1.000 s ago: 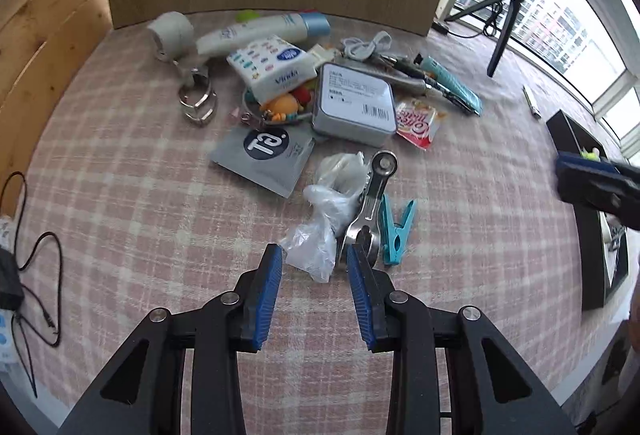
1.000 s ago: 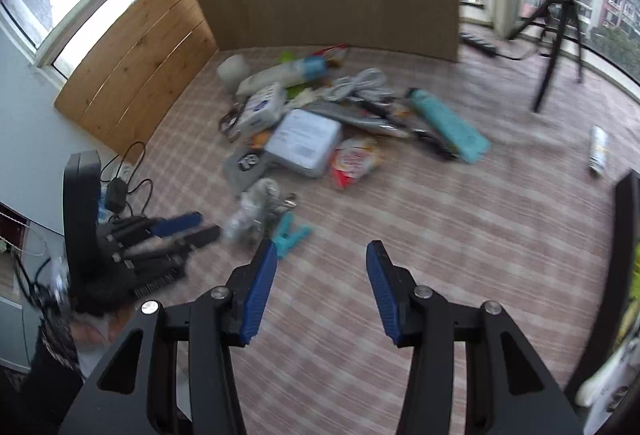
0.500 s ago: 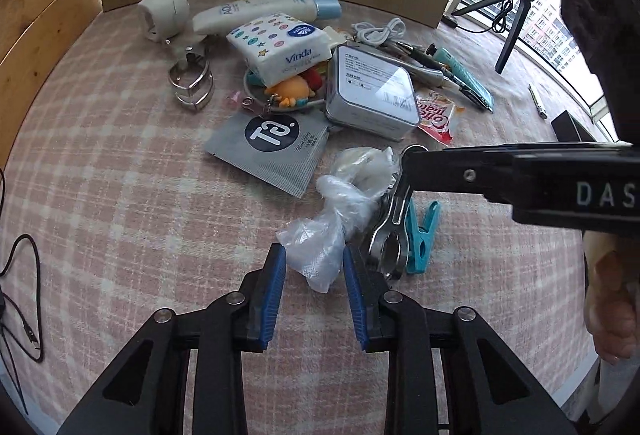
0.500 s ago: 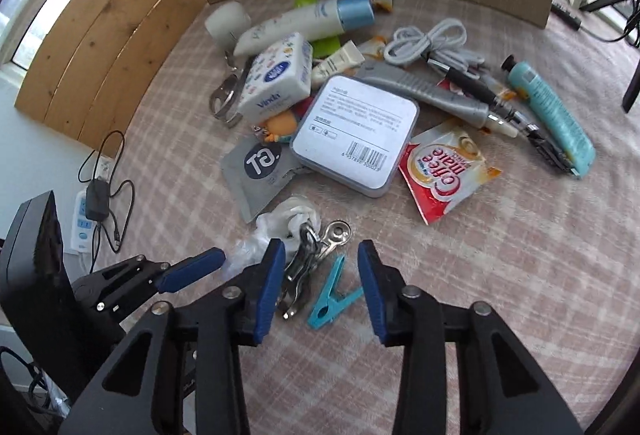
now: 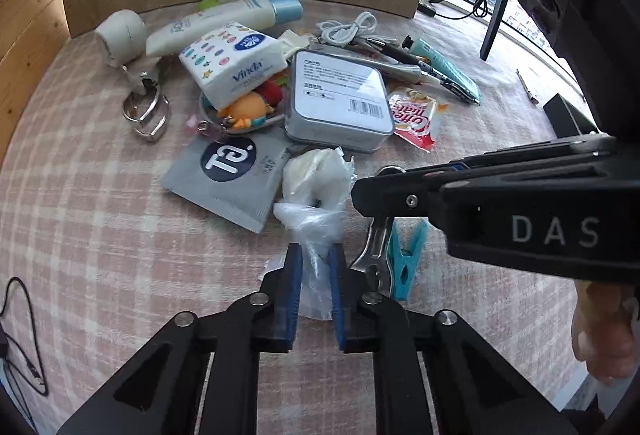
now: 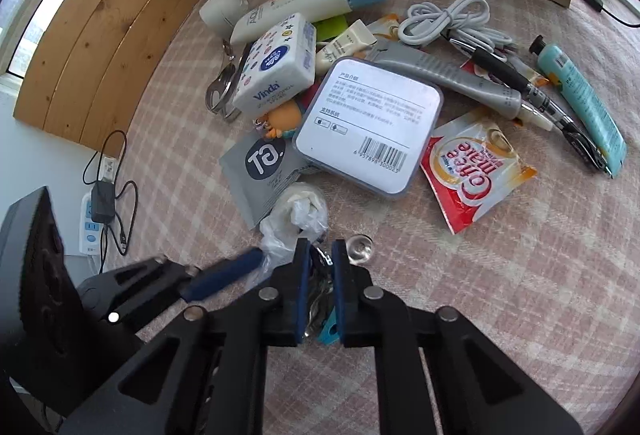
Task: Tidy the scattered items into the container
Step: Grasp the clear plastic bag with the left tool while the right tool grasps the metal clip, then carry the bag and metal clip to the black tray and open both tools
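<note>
A pile of small items lies on the pink checked tablecloth (image 5: 80, 195). My left gripper (image 5: 314, 255) is shut on the tail of a clear plastic bag (image 5: 316, 191) at the near edge of the pile. My right gripper (image 6: 320, 259) is shut on a metal clip (image 6: 358, 249), with a teal clothespin (image 6: 328, 331) just under its jaws. The clip (image 5: 374, 251) and clothespin (image 5: 406, 255) also show in the left wrist view, under the right gripper's body (image 5: 500, 203). The left gripper's blue finger (image 6: 228, 275) shows beside the bag (image 6: 296, 215).
Behind lie a grey tin (image 5: 338, 103), a grey sachet (image 5: 228, 175), a tissue pack (image 5: 234, 65), a lotion tube (image 5: 224, 23), a coffee sachet (image 6: 476, 167), pens (image 6: 508, 79), a white cable (image 6: 444, 19) and a carabiner (image 5: 146, 111). A black box (image 5: 568, 119) sits at the right.
Both grippers have moved forward and closed: the left one onto the plastic bag's tail, the right one onto the metal clip beside it.
</note>
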Demonstrator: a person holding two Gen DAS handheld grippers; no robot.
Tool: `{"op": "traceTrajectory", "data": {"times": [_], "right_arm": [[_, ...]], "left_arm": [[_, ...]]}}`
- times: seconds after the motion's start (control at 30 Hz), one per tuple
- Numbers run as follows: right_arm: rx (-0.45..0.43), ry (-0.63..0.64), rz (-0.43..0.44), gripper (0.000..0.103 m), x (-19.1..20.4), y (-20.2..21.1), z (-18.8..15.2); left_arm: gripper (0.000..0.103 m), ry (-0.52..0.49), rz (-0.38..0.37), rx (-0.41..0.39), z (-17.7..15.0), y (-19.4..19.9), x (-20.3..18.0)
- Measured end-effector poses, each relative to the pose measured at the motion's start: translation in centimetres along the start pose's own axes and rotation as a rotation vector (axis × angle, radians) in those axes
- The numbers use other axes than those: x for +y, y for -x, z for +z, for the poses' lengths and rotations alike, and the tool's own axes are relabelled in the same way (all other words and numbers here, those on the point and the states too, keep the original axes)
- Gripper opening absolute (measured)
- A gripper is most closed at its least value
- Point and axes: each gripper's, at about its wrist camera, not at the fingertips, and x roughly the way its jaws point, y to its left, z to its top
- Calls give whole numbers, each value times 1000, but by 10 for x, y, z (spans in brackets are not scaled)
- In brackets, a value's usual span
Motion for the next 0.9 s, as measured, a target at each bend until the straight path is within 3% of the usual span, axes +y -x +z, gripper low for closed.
{"op": "traceTrajectory", "data": {"times": [0.57, 0.73, 0.9], "right_arm": [[-133, -3, 51, 3, -6, 72, -24], [-207, -22, 39, 3, -22, 112, -42], [-286, -65, 7, 3, -56, 159, -63]], "left_arm": [[8, 101, 11, -94, -12, 62, 11], [8, 59, 14, -121, -4, 77, -15], [8, -15, -11, -143, 15, 83, -64]]}}
